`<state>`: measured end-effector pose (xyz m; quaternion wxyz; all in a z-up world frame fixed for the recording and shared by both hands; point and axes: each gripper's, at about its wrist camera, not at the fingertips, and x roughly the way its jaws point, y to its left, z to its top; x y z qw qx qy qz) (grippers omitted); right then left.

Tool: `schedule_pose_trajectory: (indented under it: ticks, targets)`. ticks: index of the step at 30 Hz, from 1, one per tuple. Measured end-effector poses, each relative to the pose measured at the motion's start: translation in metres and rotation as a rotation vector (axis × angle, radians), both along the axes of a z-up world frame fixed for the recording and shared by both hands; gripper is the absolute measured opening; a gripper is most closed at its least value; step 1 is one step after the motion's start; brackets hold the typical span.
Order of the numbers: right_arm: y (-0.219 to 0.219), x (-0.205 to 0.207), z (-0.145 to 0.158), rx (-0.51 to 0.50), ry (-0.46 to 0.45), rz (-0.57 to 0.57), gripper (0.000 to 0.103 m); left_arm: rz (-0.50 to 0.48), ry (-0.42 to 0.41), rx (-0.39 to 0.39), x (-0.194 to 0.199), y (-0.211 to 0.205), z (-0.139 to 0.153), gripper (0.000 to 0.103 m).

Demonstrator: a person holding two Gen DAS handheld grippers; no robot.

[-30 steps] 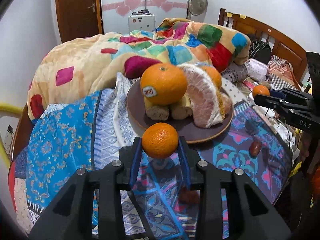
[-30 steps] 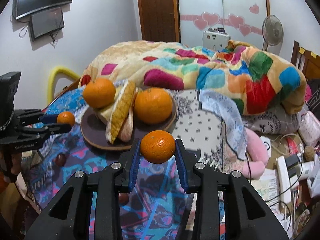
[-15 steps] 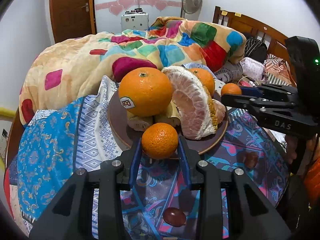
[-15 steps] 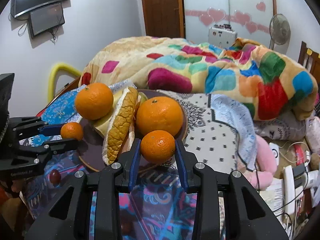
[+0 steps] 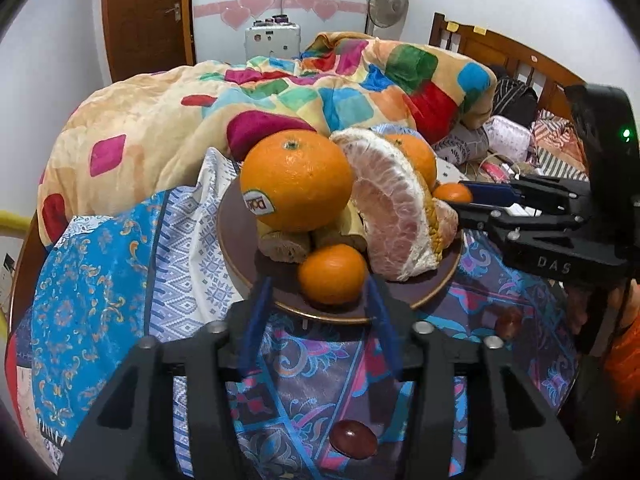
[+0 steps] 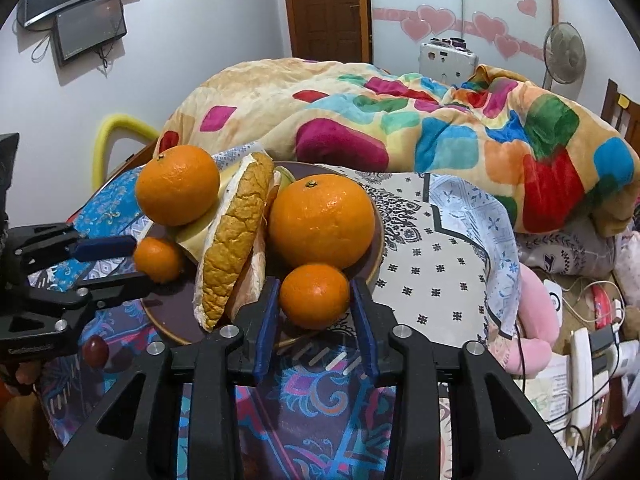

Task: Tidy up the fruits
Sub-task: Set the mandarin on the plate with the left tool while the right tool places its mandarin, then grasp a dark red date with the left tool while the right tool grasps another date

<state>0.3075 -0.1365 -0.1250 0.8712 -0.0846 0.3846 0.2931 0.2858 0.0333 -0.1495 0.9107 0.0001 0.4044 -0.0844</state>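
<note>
Orange mandarins sit on the brown plate (image 5: 236, 236), one (image 5: 333, 274) between the spread fingers of the left gripper (image 5: 318, 322). The right gripper (image 6: 316, 320) is likewise parted around the other (image 6: 314, 295), neither pad touching.

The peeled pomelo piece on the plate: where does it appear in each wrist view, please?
Left wrist view: the pomelo piece stands right of centre on the brown plate, its pale flesh facing the camera.
Right wrist view: it stands left of centre, its yellow rind facing the camera.
Shared landmark: the colourful blanket behind the plate.
</note>
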Motion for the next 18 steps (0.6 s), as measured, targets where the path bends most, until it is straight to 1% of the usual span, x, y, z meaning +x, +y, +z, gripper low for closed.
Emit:
schedule_pose_trajectory:
  ticks: [2,10,14,18]
  targets:
    - [-0.001,-0.001,0.002,-0.001,-0.008,-0.007,0.042,-0.003,-0.006,0.000,-0.002,-0.001,0.003,0.051]
    - [-0.011,-0.016,0.018,0.027,-0.030,-0.024,0.046,0.004,-0.038,0.003,-0.016,-0.001,0.018,0.051]
    - [-0.014,-0.034,0.032,0.034,-0.066,-0.026,0.047,0.015,-0.058,0.002,-0.030,0.000,0.028,0.051]
    - [-0.016,-0.053,0.043,0.061,-0.087,-0.015,0.051,0.025,-0.077,-0.007,-0.047,0.002,0.038,0.055]
